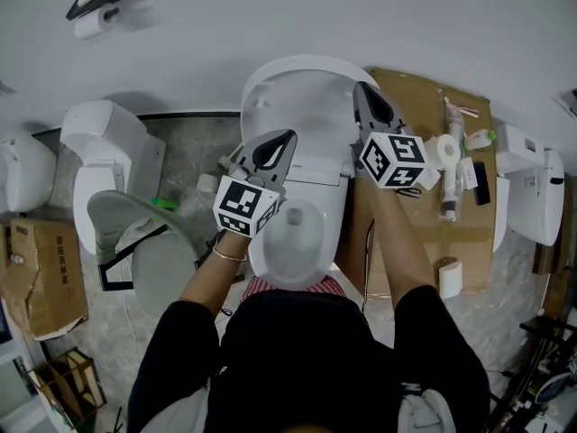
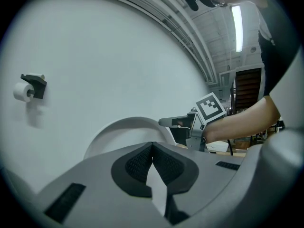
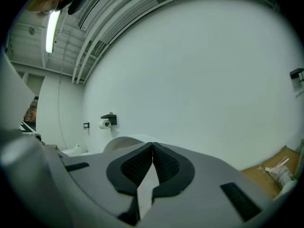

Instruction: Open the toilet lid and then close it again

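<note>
The white toilet [image 1: 297, 242] stands below me with its bowl exposed. Its lid [image 1: 302, 88] is raised and leans back toward the wall. My left gripper [image 1: 290, 137] is shut and empty, held over the left side of the seat hinge area. My right gripper [image 1: 360, 87] is also shut and empty, by the lid's right edge. In the left gripper view the lid [image 2: 126, 127] curves up behind the shut left gripper [image 2: 152, 144], with the right gripper [image 2: 190, 125] beside it. In the right gripper view the right gripper [image 3: 152, 144] is shut, and the lid [image 3: 124, 142] shows just behind it.
A second toilet [image 1: 99, 152] and a loose grey seat [image 1: 135, 224] stand at the left. Flat cardboard [image 1: 451, 233] with tubes and a tissue roll [image 1: 444, 150] lies at the right, beside another fixture [image 1: 532, 197]. A paper holder [image 1: 95, 7] hangs on the wall.
</note>
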`<state>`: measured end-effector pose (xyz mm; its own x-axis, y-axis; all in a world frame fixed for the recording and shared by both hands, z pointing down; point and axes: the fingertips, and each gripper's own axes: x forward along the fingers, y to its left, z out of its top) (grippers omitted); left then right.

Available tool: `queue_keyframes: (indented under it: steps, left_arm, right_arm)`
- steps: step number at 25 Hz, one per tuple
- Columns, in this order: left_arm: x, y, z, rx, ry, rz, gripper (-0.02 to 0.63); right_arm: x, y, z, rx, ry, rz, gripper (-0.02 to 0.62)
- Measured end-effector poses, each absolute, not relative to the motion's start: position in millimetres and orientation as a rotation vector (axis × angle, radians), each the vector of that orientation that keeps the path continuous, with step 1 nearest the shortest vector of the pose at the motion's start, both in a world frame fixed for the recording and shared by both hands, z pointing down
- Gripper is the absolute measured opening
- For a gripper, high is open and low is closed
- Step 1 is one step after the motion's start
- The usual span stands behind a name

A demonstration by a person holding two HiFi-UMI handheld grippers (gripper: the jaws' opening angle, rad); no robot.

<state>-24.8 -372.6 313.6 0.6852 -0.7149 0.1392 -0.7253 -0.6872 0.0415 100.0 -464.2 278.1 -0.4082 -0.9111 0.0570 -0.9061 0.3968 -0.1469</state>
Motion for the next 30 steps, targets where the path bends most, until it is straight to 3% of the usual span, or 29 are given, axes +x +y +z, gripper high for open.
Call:
queue_keyframes:
  steps: [30]
  left_arm:
    - [-28,-363,300,2.818,-1.209,0.148,0.003]
  right_arm:
    - [101,-452,273,-1.652,2.615,-0.284,0.02]
